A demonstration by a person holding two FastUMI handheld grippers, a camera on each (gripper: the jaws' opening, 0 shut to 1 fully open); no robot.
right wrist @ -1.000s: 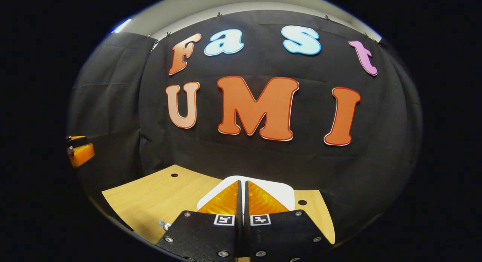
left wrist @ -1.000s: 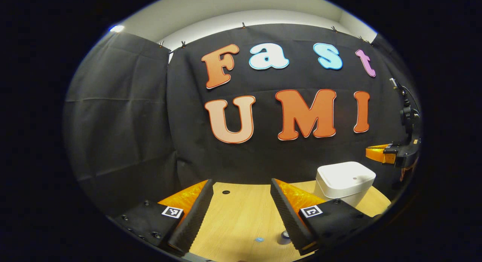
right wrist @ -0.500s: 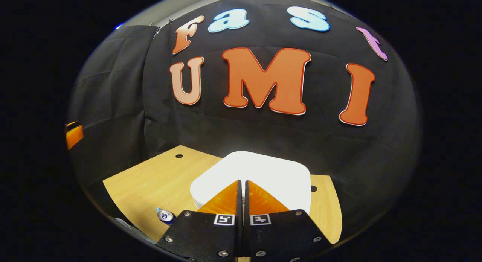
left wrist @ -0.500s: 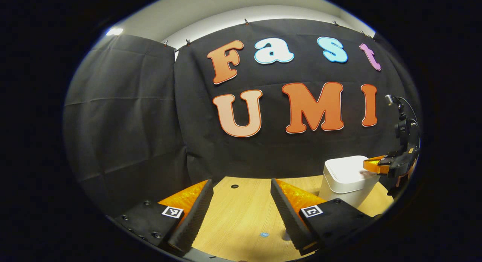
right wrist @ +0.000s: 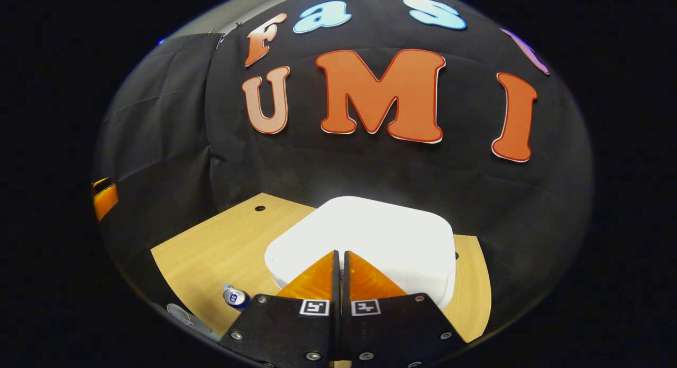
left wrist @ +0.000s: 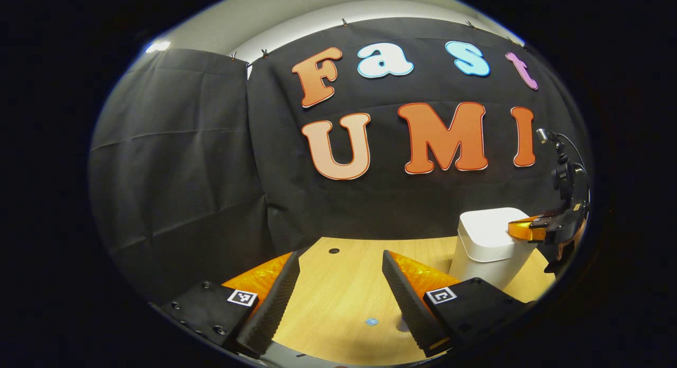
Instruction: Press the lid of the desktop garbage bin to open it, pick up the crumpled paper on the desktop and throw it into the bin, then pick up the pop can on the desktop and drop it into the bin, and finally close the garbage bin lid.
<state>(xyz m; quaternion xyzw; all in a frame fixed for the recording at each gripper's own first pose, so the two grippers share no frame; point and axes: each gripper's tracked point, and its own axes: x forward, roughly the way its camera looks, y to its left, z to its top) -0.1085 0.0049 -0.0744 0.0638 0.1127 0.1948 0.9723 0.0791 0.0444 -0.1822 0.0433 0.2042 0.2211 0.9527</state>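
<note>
Resting on the closed lid of the white plastic bin (right wrist: pixel 365 236), the right gripper (right wrist: pixel 340 257) has jaws pressed together; left gripper (left wrist: pixel 338 288) jaws spread wide, empty, above the wooden desk (left wrist: pixel 344 283); pop can (right wrist: pixel 235 297) lies nearby.

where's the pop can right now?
In the right gripper view the pop can stands on the wooden table at lower left, left of the white bin and just beside the right gripper.
</note>
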